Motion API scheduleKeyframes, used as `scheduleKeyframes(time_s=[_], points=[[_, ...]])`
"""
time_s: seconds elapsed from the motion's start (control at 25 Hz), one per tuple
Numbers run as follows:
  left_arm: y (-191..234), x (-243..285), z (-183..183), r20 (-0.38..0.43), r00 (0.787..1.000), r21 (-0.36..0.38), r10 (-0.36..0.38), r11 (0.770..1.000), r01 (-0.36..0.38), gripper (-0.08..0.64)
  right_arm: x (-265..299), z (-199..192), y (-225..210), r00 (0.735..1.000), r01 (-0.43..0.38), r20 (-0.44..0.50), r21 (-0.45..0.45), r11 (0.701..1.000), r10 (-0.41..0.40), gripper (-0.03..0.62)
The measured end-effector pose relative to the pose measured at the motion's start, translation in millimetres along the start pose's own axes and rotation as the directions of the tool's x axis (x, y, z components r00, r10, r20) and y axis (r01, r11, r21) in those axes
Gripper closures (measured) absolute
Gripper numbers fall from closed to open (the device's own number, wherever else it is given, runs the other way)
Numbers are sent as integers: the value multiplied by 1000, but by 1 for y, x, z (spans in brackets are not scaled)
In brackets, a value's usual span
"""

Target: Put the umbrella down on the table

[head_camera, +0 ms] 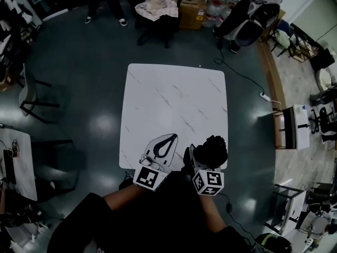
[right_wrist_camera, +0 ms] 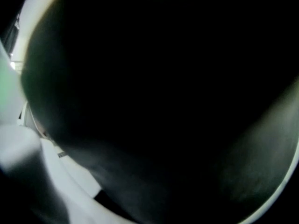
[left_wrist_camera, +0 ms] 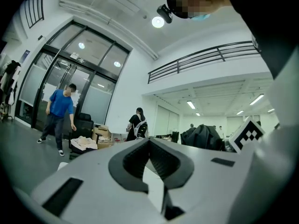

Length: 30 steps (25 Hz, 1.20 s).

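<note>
Fabric of the black umbrella point(right_wrist_camera: 163, 87) fills nearly the whole right gripper view, so only a pale sliver of one jaw shows at the lower left. In the head view the right gripper point(head_camera: 200, 162) has its jaws buried in the bunched umbrella point(head_camera: 212, 151) and clamped on it, over the near right corner of the white table point(head_camera: 174, 99). Whether the bundle touches the tabletop cannot be told. The left gripper point(head_camera: 169, 141) is beside it, its jaw tips meeting with nothing between them.
</note>
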<state>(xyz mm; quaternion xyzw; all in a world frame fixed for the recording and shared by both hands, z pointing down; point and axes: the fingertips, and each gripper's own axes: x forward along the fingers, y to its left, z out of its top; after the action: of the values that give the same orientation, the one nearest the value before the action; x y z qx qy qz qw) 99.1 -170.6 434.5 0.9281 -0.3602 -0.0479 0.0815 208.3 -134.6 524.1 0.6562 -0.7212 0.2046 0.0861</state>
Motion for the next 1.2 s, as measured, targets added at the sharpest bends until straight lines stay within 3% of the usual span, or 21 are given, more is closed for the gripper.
scheduleKeyframes(time_s=[0.2,0.36,0.6,0.72,1.04,1.2], points=[[0,45,-17,-47,999,14,15,1000,-14,552,43,-15,-31,993,-70,-92,29,997,72,255],[-4,72,-18,-29,1000,64,9,998,-7,552,77,-44,-53,973,-118,-195,50,992,126,255],[10,94,-49,-110,990,4,85,996,-85,552,121,-83,-75,930,-176,-315,65,982,188,255],[25,96,-68,-176,975,-21,137,990,-142,552,142,-105,-80,897,-202,-385,82,976,218,254],[34,104,-75,-194,961,-19,197,979,-205,553,189,-164,-83,800,-247,-545,84,965,252,253],[43,96,-79,-214,945,-17,247,966,-256,552,207,-189,-89,749,-215,-612,134,967,251,252]])
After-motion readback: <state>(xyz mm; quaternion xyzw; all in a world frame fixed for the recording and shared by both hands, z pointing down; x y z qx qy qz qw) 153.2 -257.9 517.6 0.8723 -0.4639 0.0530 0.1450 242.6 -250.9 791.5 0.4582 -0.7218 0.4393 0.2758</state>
